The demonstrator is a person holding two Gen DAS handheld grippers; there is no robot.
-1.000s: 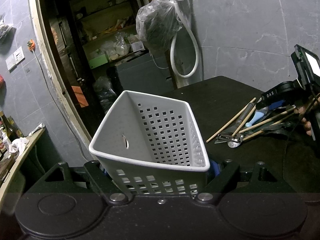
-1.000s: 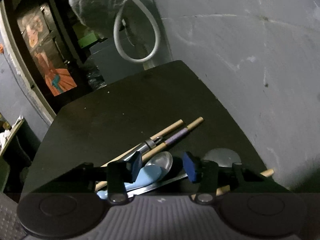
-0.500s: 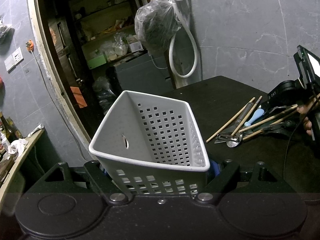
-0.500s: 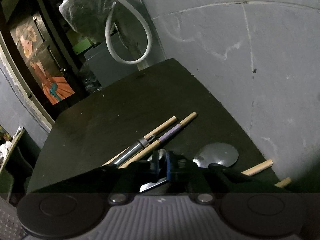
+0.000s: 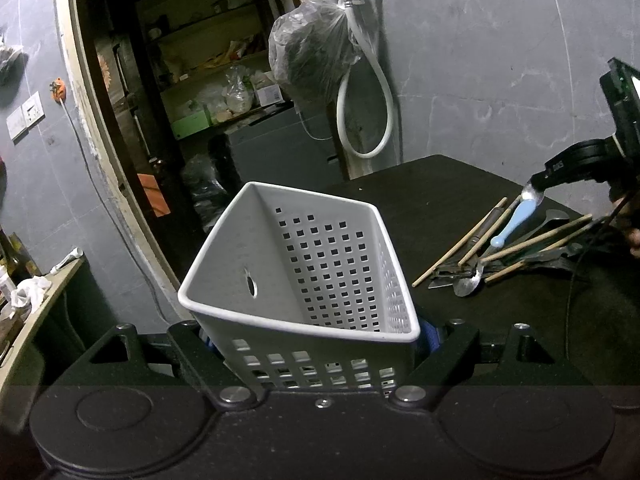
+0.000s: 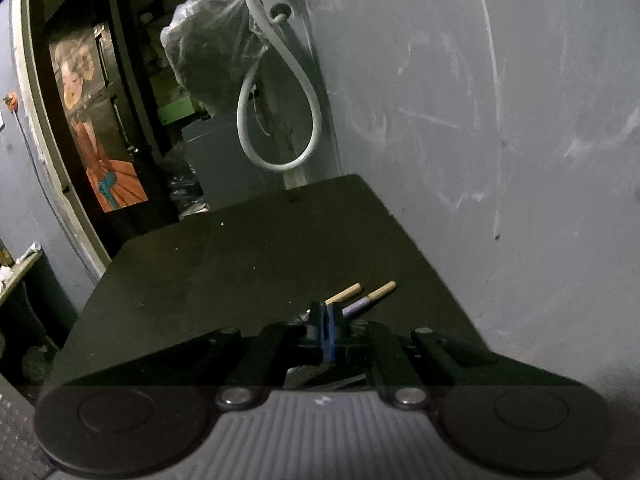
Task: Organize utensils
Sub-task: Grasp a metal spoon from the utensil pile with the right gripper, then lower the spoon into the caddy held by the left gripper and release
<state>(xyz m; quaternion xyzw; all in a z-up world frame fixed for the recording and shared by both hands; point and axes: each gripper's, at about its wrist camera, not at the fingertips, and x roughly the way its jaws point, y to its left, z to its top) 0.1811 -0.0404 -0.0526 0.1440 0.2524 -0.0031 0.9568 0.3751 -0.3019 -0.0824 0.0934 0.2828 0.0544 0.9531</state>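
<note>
A white perforated basket [image 5: 304,272] fills the middle of the left wrist view, tilted, with my left gripper [image 5: 316,340] shut on its near end. To the right, my right gripper [image 5: 534,190] is shut on the metal bowl of a spoon with a light blue handle [image 5: 514,222]. The spoon hangs handle-down above a pile of utensils on the black table [image 5: 420,200]. The pile holds wooden chopsticks [image 5: 460,248], a metal spoon [image 5: 468,284] and dark tools. In the right wrist view the right gripper [image 6: 326,320] shows blue pads pressed together, with two chopstick ends [image 6: 384,290] just beyond.
A grey wall runs along the table's right side. A plastic bag [image 5: 312,52] and a white hose loop [image 5: 384,92] hang from a tap past the table's far end. A dark doorway with shelves [image 5: 200,80] lies to the left. A hand [image 5: 634,236] shows at the right edge.
The right gripper's jaws have shut on the blue-handled spoon and lifted it up off the pile. The left gripper and the basket have stayed still.
</note>
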